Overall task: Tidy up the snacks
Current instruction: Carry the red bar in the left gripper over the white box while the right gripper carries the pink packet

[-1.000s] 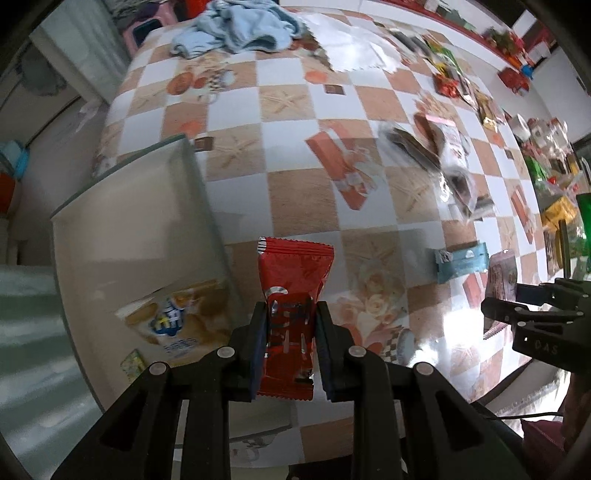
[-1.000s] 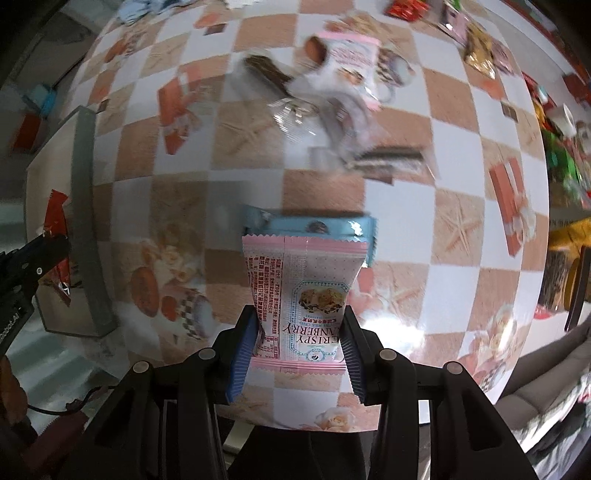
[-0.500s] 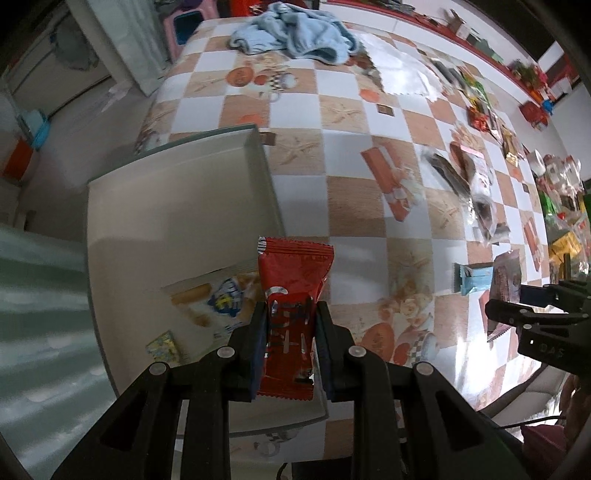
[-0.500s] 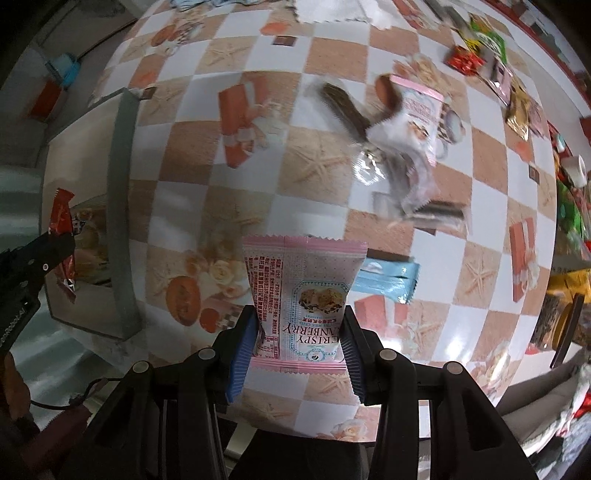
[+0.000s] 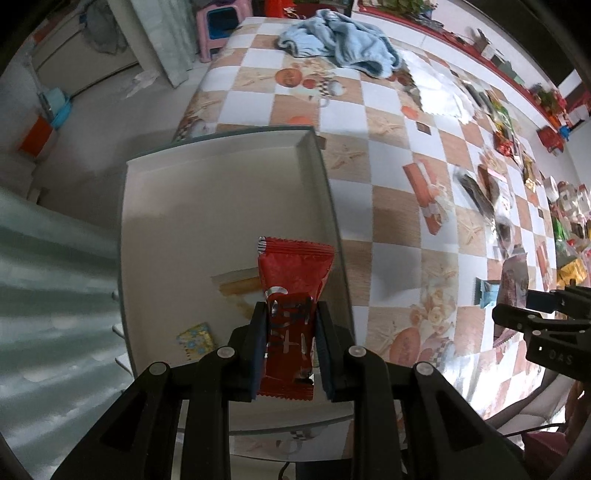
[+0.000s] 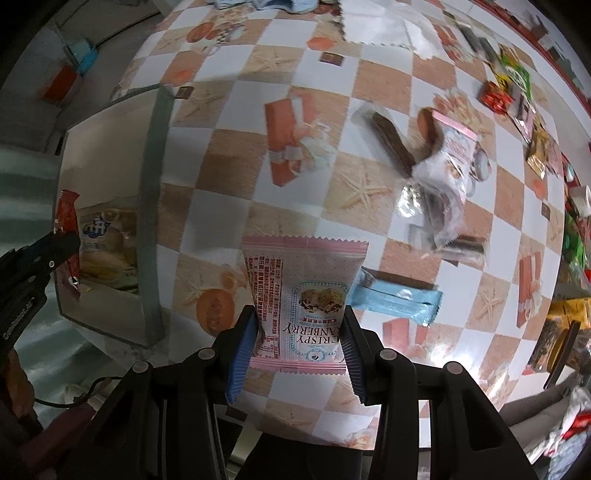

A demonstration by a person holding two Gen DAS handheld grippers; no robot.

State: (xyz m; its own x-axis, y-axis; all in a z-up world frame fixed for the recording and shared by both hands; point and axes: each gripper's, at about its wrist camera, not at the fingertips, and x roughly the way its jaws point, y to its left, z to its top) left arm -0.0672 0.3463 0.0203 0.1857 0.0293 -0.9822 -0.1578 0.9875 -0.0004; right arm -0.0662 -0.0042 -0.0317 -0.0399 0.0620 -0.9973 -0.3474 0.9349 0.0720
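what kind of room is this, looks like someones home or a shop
Most likely a home living or dining area: a table under a printed checkered tablecloth, a crumpled blue towel left on it, and a pink plastic stool on the floor beyond. The many loose snack packets don't rule out a shop.

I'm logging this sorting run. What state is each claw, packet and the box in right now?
left claw: shut on the red packet
red packet: held above the box
right claw: shut on the pink packet
pink packet: held above the table, beside the box
box: open, lidless, holding a few packets
blue packet: lying flat on the table
blue cloth: crumpled at the table's far end
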